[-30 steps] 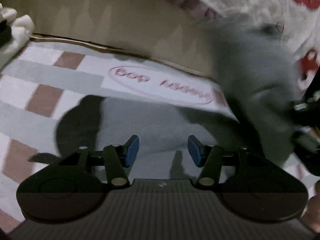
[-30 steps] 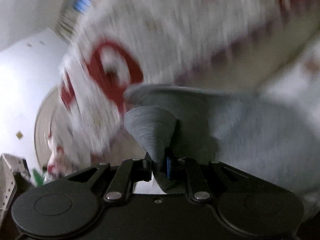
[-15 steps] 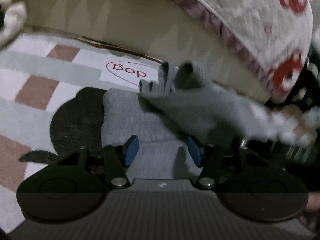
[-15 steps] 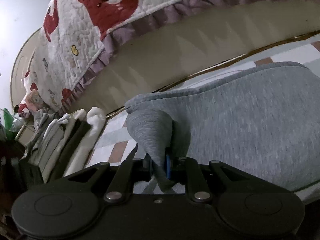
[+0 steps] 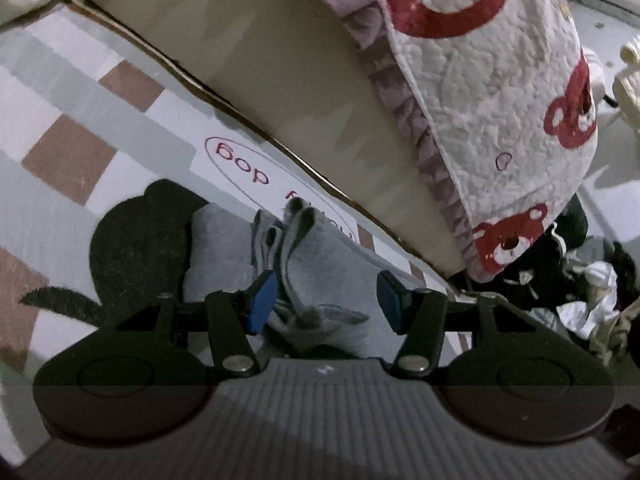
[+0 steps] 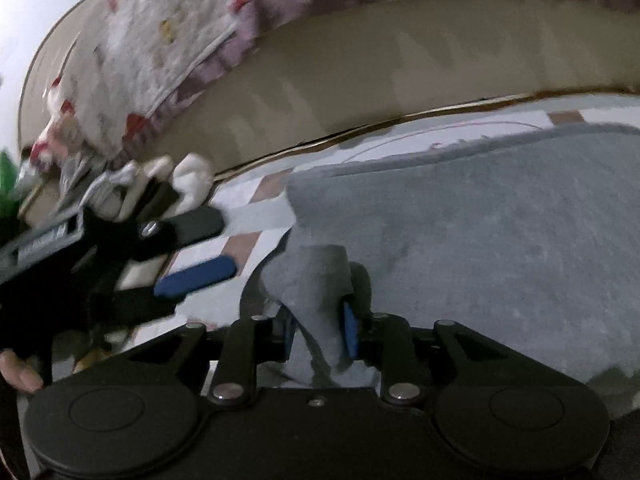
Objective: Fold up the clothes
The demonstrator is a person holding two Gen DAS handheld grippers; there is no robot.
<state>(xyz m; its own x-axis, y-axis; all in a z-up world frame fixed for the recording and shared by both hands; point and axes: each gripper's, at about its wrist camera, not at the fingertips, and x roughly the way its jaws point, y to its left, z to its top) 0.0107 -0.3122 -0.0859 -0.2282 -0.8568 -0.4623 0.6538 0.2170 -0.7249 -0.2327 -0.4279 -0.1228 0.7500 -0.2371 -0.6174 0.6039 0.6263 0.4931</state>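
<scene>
A grey garment (image 5: 320, 276) lies folded on a checked rug (image 5: 80, 92) beside a bed. In the left wrist view my left gripper (image 5: 326, 306) is open, its blue pads either side of a bunched grey edge that touches the left pad. In the right wrist view the garment (image 6: 500, 220) spreads wide to the right. My right gripper (image 6: 318, 334) has its jaws partly parted around a thick grey fold (image 6: 316, 292) that still sits between the pads. The left gripper (image 6: 192, 274) also shows there at left, open.
The bed base (image 5: 300, 80) runs along the rug's far edge, with a white quilt with red bears (image 5: 500, 80) hanging over it. Folded pale clothes (image 6: 160, 184) are stacked at the left. A heap of mixed clothes (image 5: 580, 296) lies at the right.
My right gripper has brought the grey fold down over the garment on the rug and its jaws have parted a little. My left gripper has moved closer to the bunched edge.
</scene>
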